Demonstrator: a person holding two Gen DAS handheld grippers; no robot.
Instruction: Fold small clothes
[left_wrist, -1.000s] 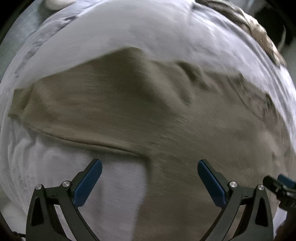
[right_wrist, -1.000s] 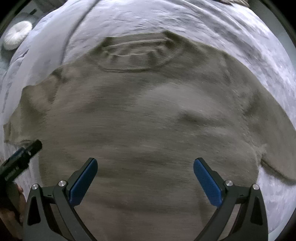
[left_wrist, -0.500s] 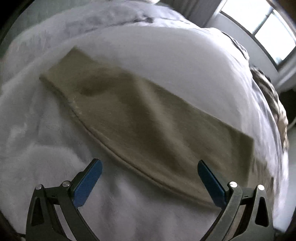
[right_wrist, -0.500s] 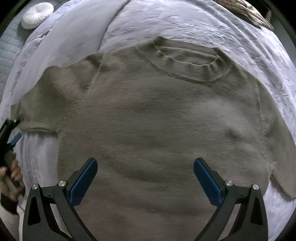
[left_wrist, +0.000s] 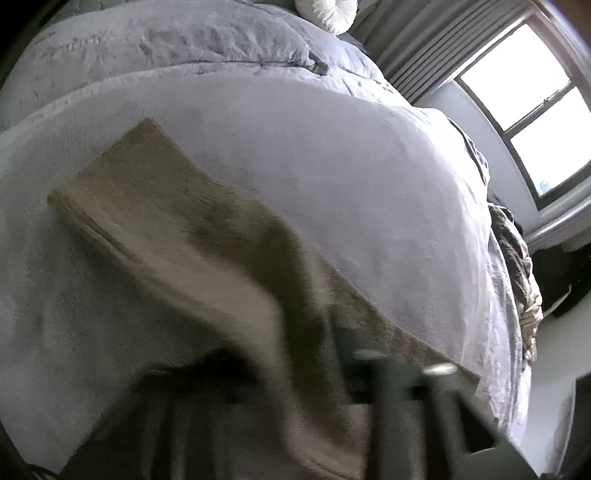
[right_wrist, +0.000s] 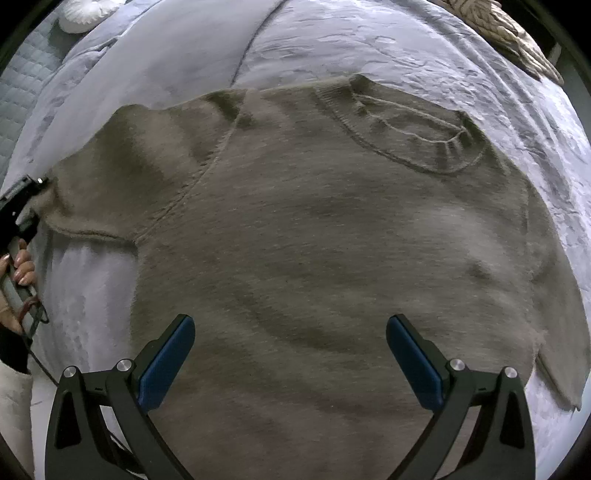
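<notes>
A taupe knit sweater (right_wrist: 295, 240) lies front up on the bed, its ribbed collar (right_wrist: 413, 136) at the far side. One sleeve (left_wrist: 166, 229) stretches across the blanket in the left wrist view. My left gripper (left_wrist: 295, 362) is blurred at the sleeve's near end. Its jaws are closing and the cloth is bunched and pinched between them. In the right wrist view the left gripper (right_wrist: 26, 195) sits at the tip of the left sleeve, with a person's hand (right_wrist: 20, 266) on its handle. My right gripper (right_wrist: 290, 332) hangs open over the sweater's body with nothing between its blue pads.
A pale lavender blanket (left_wrist: 332, 147) covers the bed. A round white cushion (left_wrist: 332, 11) lies at the head end. A patterned throw (left_wrist: 517, 258) hangs along the bed's edge below a window (left_wrist: 524, 85).
My left gripper moved along the sleeve to its end, dropped onto it and went from open to shut on the cloth. The right gripper shifted slightly over the sweater's body and stayed open.
</notes>
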